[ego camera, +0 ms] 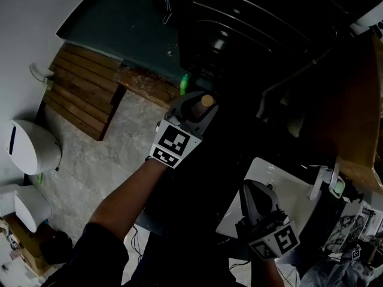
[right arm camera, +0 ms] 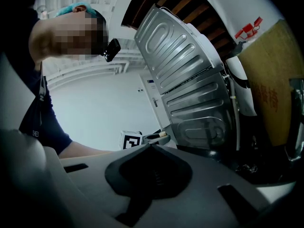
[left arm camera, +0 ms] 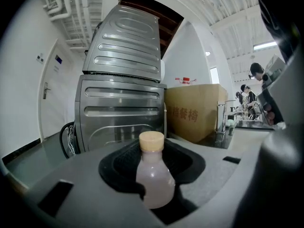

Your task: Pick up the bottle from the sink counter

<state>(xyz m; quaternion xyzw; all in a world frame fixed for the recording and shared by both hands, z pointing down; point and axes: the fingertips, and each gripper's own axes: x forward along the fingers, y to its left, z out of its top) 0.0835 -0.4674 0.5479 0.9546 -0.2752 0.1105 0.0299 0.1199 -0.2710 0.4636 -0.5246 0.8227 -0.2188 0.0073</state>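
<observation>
A small clear bottle [left arm camera: 154,175] with a tan cap [ego camera: 207,100] stands upright between the jaws of my left gripper [left arm camera: 154,196]. The jaws press on its sides, and the cap sticks out above them. In the head view my left gripper [ego camera: 194,113] is held out over the floor, in front of a dark machine and away from the counter. My right gripper [ego camera: 256,197] hovers lower, over the left edge of the white sink counter [ego camera: 287,187]. Its jaws [right arm camera: 151,175] meet with nothing between them. In the right gripper view, the left gripper's marker cube [right arm camera: 131,140] shows ahead.
A ribbed metal machine [left arm camera: 121,103] stands ahead, with a cardboard box [left arm camera: 195,112] to its right. A tap [ego camera: 317,183] rises from the counter. A wooden slat mat [ego camera: 84,91] and a white toilet [ego camera: 33,147] are on the tiled floor to the left. People stand far right [left arm camera: 251,91].
</observation>
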